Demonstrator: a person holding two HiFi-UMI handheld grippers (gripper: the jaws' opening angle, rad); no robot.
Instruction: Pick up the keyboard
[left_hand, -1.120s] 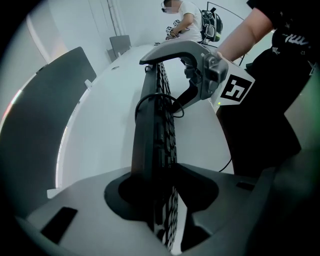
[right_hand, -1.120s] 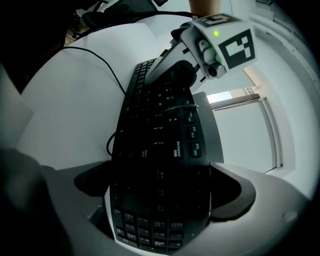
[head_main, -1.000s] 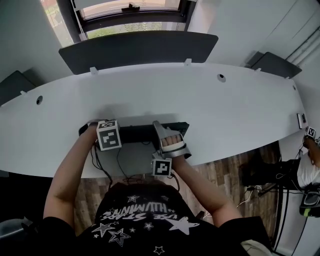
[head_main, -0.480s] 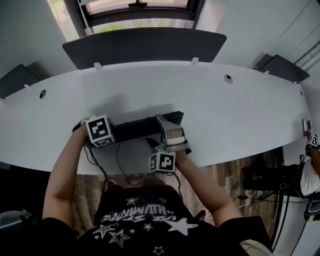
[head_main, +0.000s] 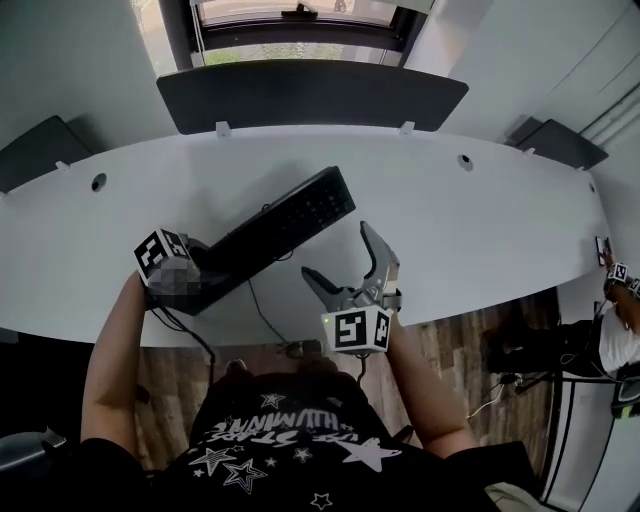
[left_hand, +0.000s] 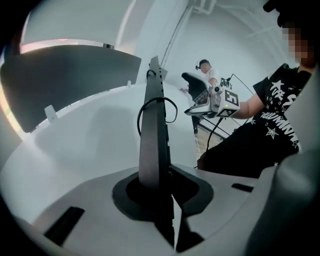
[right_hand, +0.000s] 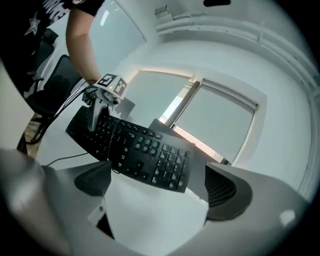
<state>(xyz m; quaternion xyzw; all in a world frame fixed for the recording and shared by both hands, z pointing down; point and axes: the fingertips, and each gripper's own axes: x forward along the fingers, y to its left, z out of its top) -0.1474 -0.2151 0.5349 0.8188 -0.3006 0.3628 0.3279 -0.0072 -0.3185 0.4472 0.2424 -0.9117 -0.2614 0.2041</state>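
The black keyboard hangs above the white desk, slanting from lower left to upper right in the head view. My left gripper is shut on its left end; its jaws have just been closing onto it. In the left gripper view the keyboard stands edge-on between the jaws. My right gripper is open and empty, just right of the keyboard and apart from it. Seen from the right gripper, the keyboard floats beyond the spread pads.
The keyboard's cable trails over the desk's front edge towards the floor. A dark divider panel stands along the desk's far edge. Another person is at the far right beside more equipment.
The keyboard left the desk's front edge and swung to a diagonal, right end further away. My left gripper moved left with it. My right gripper came off it and drew back, open.
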